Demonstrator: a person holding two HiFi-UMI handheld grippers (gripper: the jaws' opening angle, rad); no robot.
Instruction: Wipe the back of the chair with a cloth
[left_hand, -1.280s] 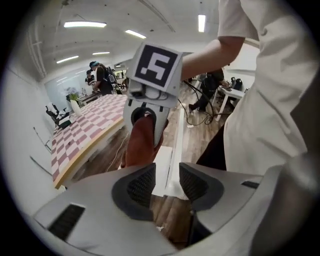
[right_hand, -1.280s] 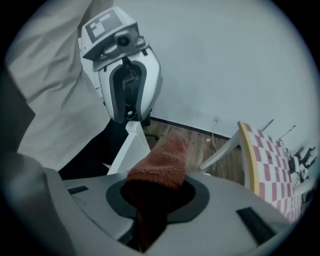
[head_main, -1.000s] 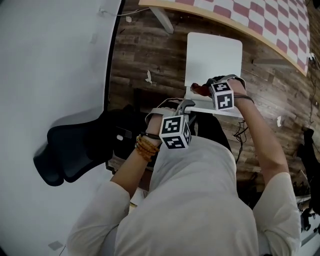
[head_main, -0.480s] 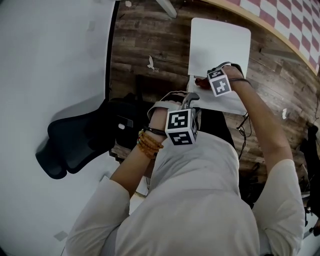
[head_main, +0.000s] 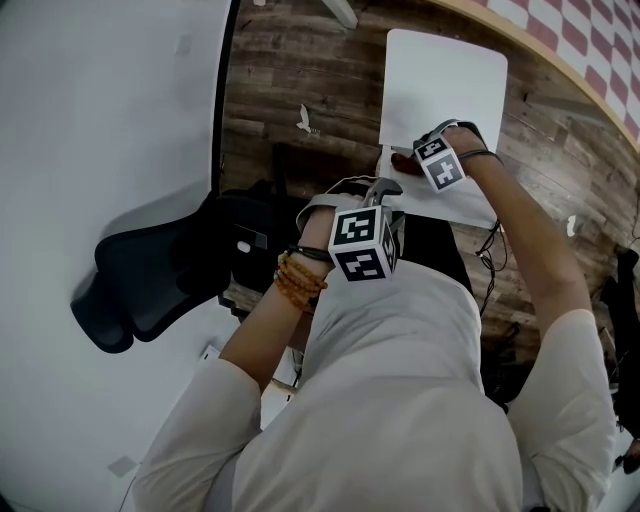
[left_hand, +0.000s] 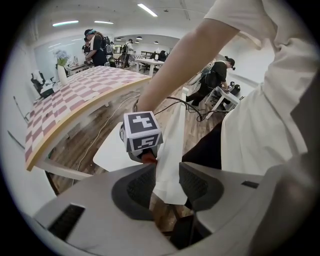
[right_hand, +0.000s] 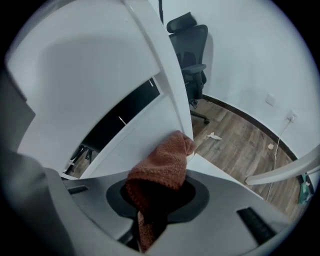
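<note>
The white chair is seen from above, its seat (head_main: 445, 80) ahead of me and its back (head_main: 450, 205) a thin white edge. My right gripper (head_main: 408, 160) is shut on a rust-red knitted cloth (head_main: 400, 160) at the left part of that edge. In the right gripper view the cloth (right_hand: 162, 167) bulges out of the right gripper (right_hand: 157, 197) and touches the chair back's rim (right_hand: 172, 100). My left gripper (head_main: 385, 192) sits at the back's left end. The left gripper view shows the white back panel (left_hand: 170, 150) pinched in the left gripper (left_hand: 167, 185).
A black office chair (head_main: 150, 285) stands at my left against a white wall (head_main: 100, 120). A checkered table (head_main: 580, 40) curves past the chair's far side. Cables (head_main: 490, 260) and a paper scrap (head_main: 305, 120) lie on the wood floor. People (left_hand: 215, 80) stand further back in the room.
The head view has shifted slightly. The right gripper with the cloth has crept a little along the top of the chair back. The left gripper keeps its hold.
</note>
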